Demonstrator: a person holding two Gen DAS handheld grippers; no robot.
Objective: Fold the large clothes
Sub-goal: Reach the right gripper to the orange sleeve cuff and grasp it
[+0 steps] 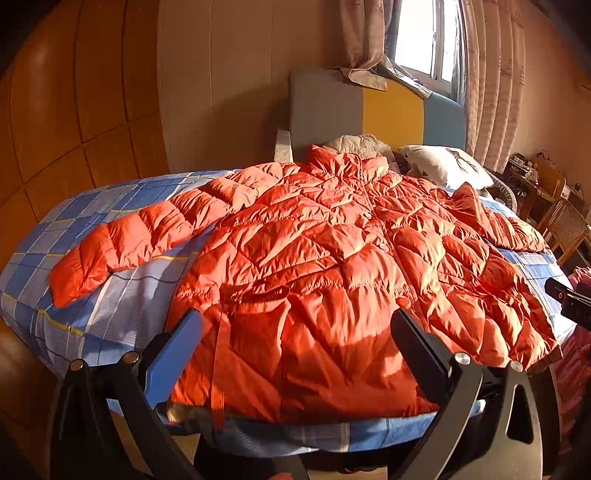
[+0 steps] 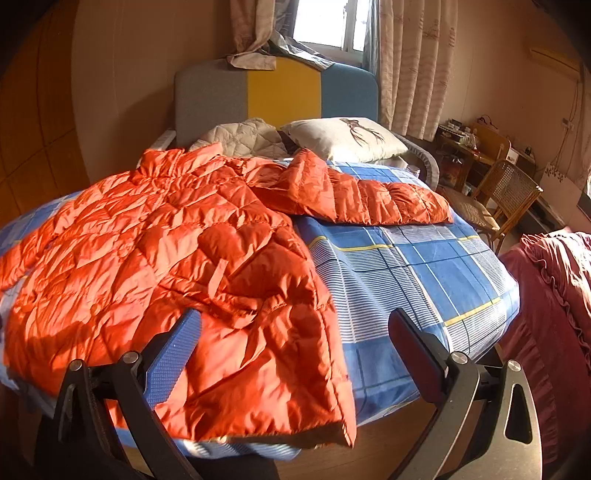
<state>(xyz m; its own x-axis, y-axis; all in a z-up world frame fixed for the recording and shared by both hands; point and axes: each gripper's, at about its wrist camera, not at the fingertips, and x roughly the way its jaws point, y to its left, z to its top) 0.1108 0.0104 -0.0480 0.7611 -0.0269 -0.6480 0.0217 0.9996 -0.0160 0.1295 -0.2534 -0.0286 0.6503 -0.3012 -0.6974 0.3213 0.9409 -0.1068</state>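
Observation:
An orange quilted puffer jacket [image 1: 314, 251] lies spread flat, front up, on a bed with a blue plaid sheet [image 1: 110, 302]. Its left sleeve [image 1: 140, 236] stretches out toward the bed's left edge. Its right sleeve [image 2: 369, 201] lies out to the right in the right wrist view, where the jacket body [image 2: 166, 258] fills the left half. My left gripper [image 1: 297, 325] is open and empty, above the jacket's hem. My right gripper [image 2: 293, 325] is open and empty, above the jacket's lower right corner. The right gripper's tip shows in the left wrist view [image 1: 569, 302].
A grey, yellow and blue headboard [image 2: 280, 92] stands at the far end under a curtained window [image 2: 332, 22]. A white pillow [image 2: 343, 140] and a beige quilted garment [image 2: 240, 138] lie by it. A wicker chair [image 2: 506, 199], a cluttered desk [image 2: 465, 144] and dark red bedding [image 2: 554, 295] are at the right.

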